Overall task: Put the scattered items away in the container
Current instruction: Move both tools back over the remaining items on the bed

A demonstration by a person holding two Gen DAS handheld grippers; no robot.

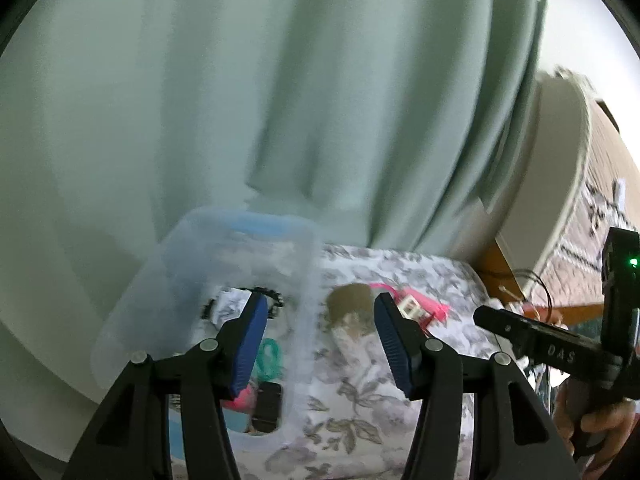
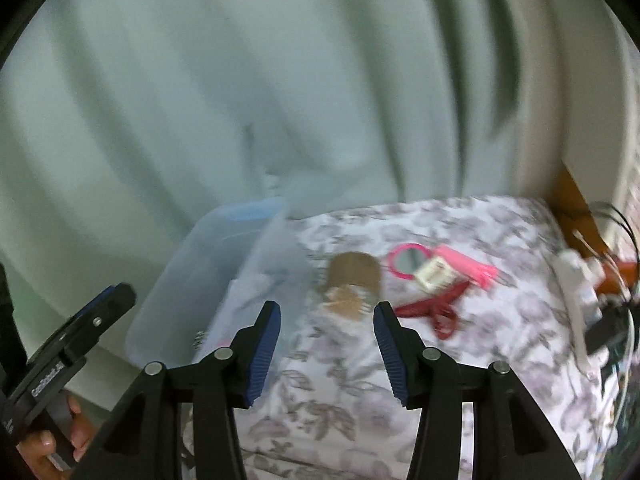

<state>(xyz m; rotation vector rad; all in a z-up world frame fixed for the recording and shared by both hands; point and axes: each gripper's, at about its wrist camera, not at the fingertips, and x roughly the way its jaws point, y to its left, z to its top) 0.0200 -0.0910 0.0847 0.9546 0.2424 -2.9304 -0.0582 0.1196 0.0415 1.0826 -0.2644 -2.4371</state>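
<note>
Several loose items lie on a floral-covered bed [image 2: 460, 360]: a brown comb [image 2: 354, 280], pink hand mirror [image 2: 408, 260], and red scissors [image 2: 436, 308], all right of the clear plastic container [image 2: 224, 264]. Pale green curtains [image 2: 280, 80] hang behind. The left claw [image 1: 320, 344] and right claw [image 2: 326, 344] both hover spread apart, holding nothing.

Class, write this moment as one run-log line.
left tool: open, empty | right tool: open, empty | clear bin: partly filled | red scissors, pink mirror: on bedspread
</note>
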